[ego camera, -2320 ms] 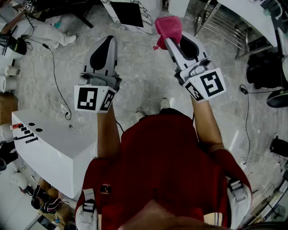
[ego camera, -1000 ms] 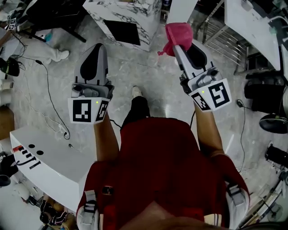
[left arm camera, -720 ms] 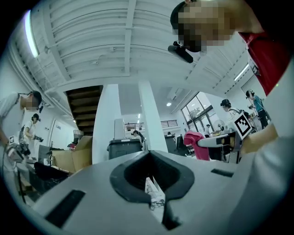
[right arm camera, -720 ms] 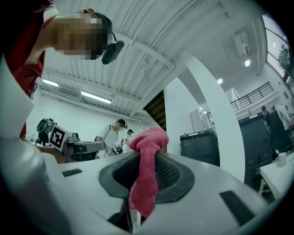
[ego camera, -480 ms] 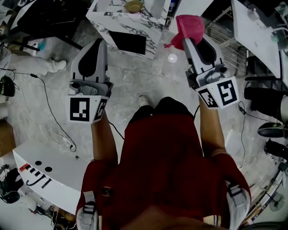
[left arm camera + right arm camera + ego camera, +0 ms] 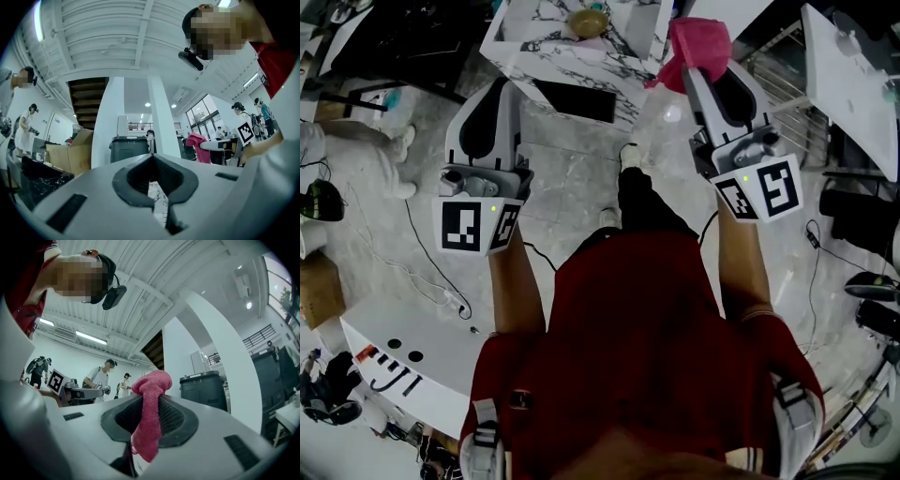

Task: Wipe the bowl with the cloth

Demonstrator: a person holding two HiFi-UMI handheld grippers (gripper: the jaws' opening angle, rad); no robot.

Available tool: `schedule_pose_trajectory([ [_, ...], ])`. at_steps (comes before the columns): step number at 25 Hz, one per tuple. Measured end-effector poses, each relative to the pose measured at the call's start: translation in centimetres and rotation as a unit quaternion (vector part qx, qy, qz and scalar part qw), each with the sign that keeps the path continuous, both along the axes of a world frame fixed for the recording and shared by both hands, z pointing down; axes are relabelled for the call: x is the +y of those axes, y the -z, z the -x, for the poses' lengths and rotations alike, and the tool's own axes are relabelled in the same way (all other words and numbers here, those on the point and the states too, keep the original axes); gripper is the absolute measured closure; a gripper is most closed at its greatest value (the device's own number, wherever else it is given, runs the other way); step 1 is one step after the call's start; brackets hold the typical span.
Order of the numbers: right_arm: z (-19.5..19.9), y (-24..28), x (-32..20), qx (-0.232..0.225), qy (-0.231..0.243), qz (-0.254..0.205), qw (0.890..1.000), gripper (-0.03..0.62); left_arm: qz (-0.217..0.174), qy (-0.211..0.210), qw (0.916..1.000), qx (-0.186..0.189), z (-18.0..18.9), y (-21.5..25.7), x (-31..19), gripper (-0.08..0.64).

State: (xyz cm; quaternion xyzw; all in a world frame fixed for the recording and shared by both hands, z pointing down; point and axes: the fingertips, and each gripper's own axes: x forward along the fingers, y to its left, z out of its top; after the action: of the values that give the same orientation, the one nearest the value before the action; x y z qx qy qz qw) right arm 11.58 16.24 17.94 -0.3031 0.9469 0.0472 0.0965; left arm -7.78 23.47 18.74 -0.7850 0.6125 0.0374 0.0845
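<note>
Two grippers are held out in front of the person in the head view, the left gripper (image 6: 490,91) toward 11 o'clock and the right gripper (image 6: 690,73) toward 1 o'clock, well apart and both pointing to 12. Below them lies a grey floor (image 6: 572,187).

The right gripper is clamped on the cloth (image 6: 700,41), a pink bunch that sticks out past its tips. In the right gripper view the cloth (image 6: 150,404) fills the gap between the dark pads. It is knotted above them at 12 o'clock and hangs in a loose tail toward 6.

The left gripper (image 6: 154,187) carries nothing. Its own view shows the jaws drawn in to a thin slit, with only a sliver of marble visible through it. At 3 o'clock in that view the cloth (image 6: 197,146) shows small and far off.

The bowl (image 6: 588,21) sits at 12 o'clock near the top edge of the head view. It is a small yellowish dish on a white marble table (image 6: 539,49) with dark veins. It is ahead of both grippers and touches neither. The cloth is near it, at its 3 o'clock, but apart from it.
</note>
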Motion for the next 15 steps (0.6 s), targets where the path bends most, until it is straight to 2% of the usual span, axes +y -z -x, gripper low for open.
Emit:
schedule_pose_trajectory([
  [15, 5.9, -2.8, -17.8, 0.001, 0.034, 0.009, 0.999, 0.511, 0.028, 0.019, 0.9992, -0.023, 4.7, -2.4, -18.6, 0.554],
])
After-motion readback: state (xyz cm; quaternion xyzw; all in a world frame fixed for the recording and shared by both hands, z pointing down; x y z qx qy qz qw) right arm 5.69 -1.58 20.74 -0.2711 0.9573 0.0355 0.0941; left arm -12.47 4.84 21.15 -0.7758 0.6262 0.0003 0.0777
